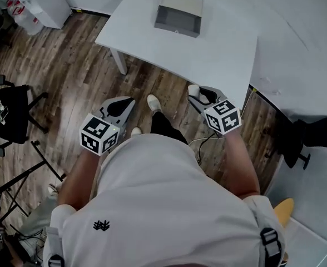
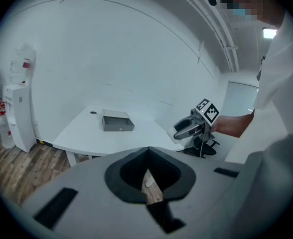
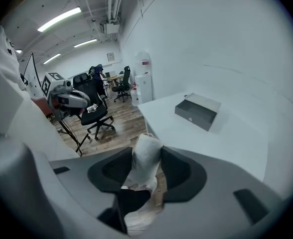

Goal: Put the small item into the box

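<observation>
Pinching the small item (image 3: 146, 158) between its jaws, the right gripper (image 3: 146, 151) holds it in the air, short of the table (image 1: 208, 60). Only that gripper's own view shows the grip plainly; the head view gives just a white end at the tips. The left gripper (image 2: 147, 151) is closed on nothing, with floorboards showing below its tips. There are two grippers, one small item and one box (image 1: 178, 16). The box sits towards the table's far side, bare tabletop all round it. Wood floor (image 1: 69, 65) lies open before the table's near edge. A black chair (image 1: 10, 113) stands at the left.
</observation>
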The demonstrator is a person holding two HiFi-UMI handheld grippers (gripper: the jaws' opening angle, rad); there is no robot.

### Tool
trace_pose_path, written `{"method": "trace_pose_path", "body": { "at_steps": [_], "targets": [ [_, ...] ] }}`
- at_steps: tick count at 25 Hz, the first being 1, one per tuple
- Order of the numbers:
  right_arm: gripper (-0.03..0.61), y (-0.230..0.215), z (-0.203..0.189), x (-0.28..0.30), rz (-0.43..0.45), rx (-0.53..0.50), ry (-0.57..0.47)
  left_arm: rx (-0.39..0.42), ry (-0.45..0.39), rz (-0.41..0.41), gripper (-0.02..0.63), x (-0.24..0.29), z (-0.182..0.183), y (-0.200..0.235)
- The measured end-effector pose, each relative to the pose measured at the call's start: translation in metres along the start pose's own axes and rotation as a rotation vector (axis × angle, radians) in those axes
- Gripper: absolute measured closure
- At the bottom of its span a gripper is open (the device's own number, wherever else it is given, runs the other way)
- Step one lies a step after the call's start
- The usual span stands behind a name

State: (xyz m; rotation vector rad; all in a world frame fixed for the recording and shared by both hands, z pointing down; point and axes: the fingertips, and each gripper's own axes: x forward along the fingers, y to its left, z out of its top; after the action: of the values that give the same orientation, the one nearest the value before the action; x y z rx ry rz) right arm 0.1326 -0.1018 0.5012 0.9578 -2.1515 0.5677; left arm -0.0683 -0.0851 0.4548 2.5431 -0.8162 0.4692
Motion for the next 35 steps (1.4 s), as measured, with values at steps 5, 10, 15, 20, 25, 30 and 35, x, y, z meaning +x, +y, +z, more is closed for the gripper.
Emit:
{"method": "trace_pose_path", "body": {
  "at_steps": [5,10,15,20,25,30,35],
  "targets": [
    [0.391,-0.065,0.052,0.045,0.046,-0.087,0.022,-0.041,-0.026,0.101,0.607,0.018,0.028,0.034],
    [0.391,-0.123,0.096,0.083,0.101,-0.173,0.039,-0.065,-0.049,0.184,0.607,0.045,0.057,0.052],
    [0.391,-0.171,0.131,0.120,0.145,-0.239,0.063,-0.100,-0.072,0.265,0.607,0.063,0.077,0.063],
    [0.391,-0.201,0.151,0.172,0.192,-0.292,0.121,-0.143,-0.083,0.361,0.607,0.069,0.081,0.079],
    [0.390,-0.221,0.168,0.232,0.242,-0.338,0.178,-0.192,-0.089,0.467,0.607,0.068,0.080,0.099],
    [0.390,-0.224,0.174,0.272,0.260,-0.364,0.265,-0.251,-0.107,0.567,0.607,0.041,0.078,0.114],
    [0.390,-0.230,0.170,0.312,0.268,-0.372,0.339,-0.287,-0.099,0.642,0.607,0.027,0.072,0.121]
  ]
}}
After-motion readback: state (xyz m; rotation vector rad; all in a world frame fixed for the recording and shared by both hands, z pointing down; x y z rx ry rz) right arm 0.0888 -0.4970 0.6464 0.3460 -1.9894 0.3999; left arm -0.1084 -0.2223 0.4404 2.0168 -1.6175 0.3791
